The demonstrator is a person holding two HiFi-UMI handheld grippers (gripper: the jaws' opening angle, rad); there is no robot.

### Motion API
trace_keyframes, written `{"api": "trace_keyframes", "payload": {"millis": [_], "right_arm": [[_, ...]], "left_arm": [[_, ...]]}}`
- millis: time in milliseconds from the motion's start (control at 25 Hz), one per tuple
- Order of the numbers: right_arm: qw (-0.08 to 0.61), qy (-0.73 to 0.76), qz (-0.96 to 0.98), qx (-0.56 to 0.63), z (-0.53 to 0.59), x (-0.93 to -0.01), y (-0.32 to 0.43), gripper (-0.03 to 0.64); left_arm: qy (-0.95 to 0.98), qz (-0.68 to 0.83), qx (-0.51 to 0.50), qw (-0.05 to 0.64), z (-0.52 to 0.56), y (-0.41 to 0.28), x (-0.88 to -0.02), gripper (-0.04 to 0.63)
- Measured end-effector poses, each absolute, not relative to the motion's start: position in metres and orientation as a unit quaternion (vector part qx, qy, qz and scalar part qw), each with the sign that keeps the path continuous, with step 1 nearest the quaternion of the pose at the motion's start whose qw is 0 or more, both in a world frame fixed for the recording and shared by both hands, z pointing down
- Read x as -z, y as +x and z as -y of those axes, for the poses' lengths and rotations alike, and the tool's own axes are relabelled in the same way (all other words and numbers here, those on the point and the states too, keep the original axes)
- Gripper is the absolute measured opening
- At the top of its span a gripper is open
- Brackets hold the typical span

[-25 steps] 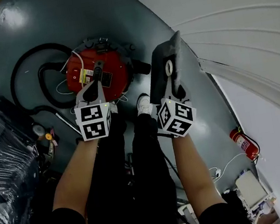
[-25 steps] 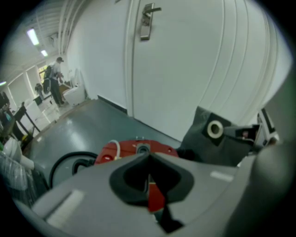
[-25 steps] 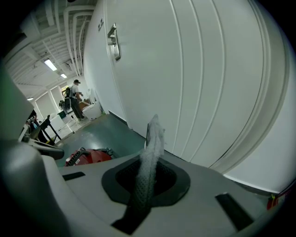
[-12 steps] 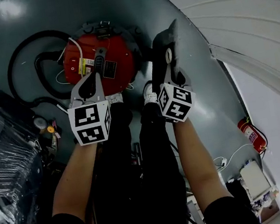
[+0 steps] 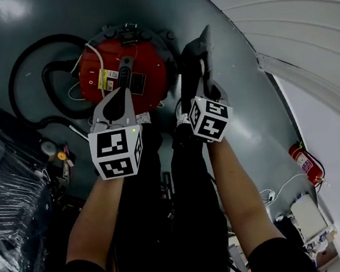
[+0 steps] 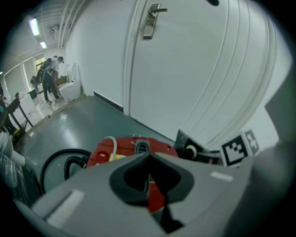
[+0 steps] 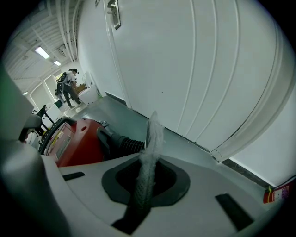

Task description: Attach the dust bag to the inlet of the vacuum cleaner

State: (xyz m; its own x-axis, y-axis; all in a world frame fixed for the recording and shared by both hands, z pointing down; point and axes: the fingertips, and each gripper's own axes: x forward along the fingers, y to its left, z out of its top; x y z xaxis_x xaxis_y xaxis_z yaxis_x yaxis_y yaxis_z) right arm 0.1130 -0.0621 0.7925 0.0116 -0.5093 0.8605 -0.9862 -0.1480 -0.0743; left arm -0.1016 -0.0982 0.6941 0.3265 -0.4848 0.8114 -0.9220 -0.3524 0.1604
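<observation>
Forearms reaching steeply down, right gripper (image 5: pixel 206 76) pinching dust bag (image 5: pixel 197 51) beside vacuum cleaner (image 5: pixel 149 65), left gripper (image 5: pixel 125 94) sitting closed, empty

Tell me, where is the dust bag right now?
In the head view, the grey dust bag is clamped in the right tongs, just right of the red vacuum cleaner.
</observation>
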Motion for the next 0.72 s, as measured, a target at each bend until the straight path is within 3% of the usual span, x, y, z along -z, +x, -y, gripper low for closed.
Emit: {"api": "trace_keyframes", "payload": {"millis": [280,600,720], "right_arm": [[0.309,0.639,0.578,-0.403,0.069,-0.799,0.096,0.02],[0.226,0.597,0.606,-0.474,0.064,-0.808,0.099,0.02],[0.272,0.57,0.643,-0.434,0.064,-0.811,0.089,0.02]], "left_arm": [[0.747,0.468,-0.339,0.329,0.092,-0.104,-0.696,0.0],[0.754,0.459,-0.334,0.33,0.089,-0.088,-0.698,0.0],[0.757,0.453,-0.337,0.329,0.086,-0.082,-0.699,0.0]]}}
